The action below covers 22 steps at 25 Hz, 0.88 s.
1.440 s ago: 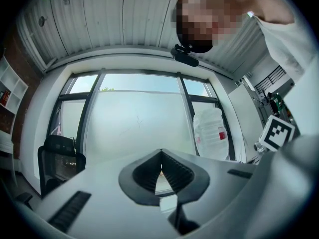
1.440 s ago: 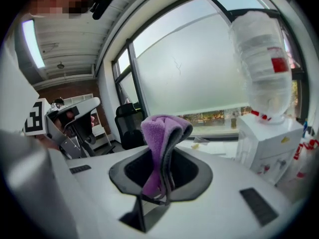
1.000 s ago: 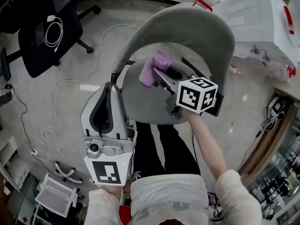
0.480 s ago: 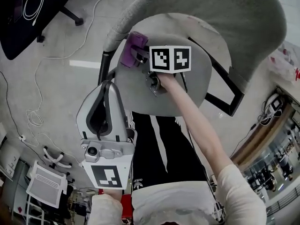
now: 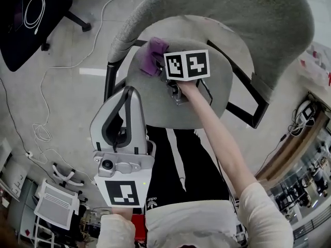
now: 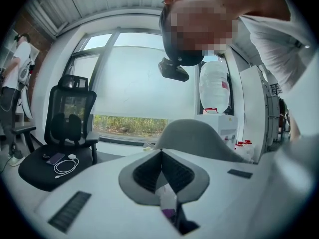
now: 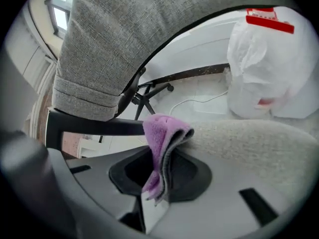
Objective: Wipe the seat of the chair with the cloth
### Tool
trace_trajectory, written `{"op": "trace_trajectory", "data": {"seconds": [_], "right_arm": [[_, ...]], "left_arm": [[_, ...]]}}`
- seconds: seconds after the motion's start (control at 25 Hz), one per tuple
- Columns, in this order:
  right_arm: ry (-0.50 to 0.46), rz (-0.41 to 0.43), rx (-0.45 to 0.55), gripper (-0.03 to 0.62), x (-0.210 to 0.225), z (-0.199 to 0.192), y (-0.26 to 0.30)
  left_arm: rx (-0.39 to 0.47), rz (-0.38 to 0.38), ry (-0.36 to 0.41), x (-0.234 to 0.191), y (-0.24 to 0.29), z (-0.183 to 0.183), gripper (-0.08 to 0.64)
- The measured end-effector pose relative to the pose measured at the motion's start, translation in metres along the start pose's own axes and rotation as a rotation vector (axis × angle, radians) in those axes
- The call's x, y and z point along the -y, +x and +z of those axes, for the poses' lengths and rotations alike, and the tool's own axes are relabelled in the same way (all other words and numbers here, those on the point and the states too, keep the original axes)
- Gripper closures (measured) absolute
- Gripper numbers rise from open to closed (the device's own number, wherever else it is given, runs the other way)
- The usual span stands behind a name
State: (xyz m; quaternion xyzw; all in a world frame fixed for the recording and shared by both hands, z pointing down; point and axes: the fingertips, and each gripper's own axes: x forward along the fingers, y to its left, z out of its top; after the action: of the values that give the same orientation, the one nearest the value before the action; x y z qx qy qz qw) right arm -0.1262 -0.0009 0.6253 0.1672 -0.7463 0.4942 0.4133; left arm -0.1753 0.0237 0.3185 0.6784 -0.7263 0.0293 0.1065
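Observation:
The grey chair seat (image 5: pixel 170 105) lies below me, its curved backrest (image 5: pixel 227 14) beyond it. A purple cloth (image 5: pixel 152 56) rests on the seat's far left part, near the rim. My right gripper (image 5: pixel 161 62) is shut on it, with the marker cube over the seat. In the right gripper view the folded cloth (image 7: pixel 162 141) stands clamped between the jaws and touches the seat fabric (image 7: pixel 259 143) under the backrest (image 7: pixel 124 34). My left gripper (image 5: pixel 126 93) hangs near the seat's front left edge, above my legs. Its jaws (image 6: pixel 162 156) meet with nothing between them.
A black office chair (image 5: pixel 31 19) with a white cable on it stands at the far left, also in the left gripper view (image 6: pixel 67 128). Cables trail over the floor (image 5: pixel 46 133). A white rack (image 5: pixel 54 208) is at lower left. A white bag (image 7: pixel 269 68) stands behind the seat.
The right gripper and the cloth have shifted a little to the right along the seat's far left part. The left gripper has drifted slightly right and closer to the seat.

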Motion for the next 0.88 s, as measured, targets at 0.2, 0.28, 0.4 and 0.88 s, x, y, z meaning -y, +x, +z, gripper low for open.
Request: {"op": "trace_trajectory", "data": {"seconds": [0.2,0.28,0.4,0.88], "right_arm": [[0.024,-0.064,0.005,0.505,0.037,-0.009,-0.031],[0.018,-0.098,0.006,0.505,0.056,-0.014,-0.046],[0.040,-0.123,0.015,0.505,0.082,-0.023,-0.068],[0.114,-0.404,0.003,0.505,0.178,-0.051,-0.151]], "left_arm": [[-0.024,-0.043,0.016,0.015,0.006,-0.003,0.547],[-0.030,-0.056,0.019,0.020,0.009,-0.003,0.546],[-0.035,-0.074,0.026,0.028,0.015,-0.003,0.546],[-0.035,-0.138,0.056,0.052,0.036,0.006,0.546]]}}
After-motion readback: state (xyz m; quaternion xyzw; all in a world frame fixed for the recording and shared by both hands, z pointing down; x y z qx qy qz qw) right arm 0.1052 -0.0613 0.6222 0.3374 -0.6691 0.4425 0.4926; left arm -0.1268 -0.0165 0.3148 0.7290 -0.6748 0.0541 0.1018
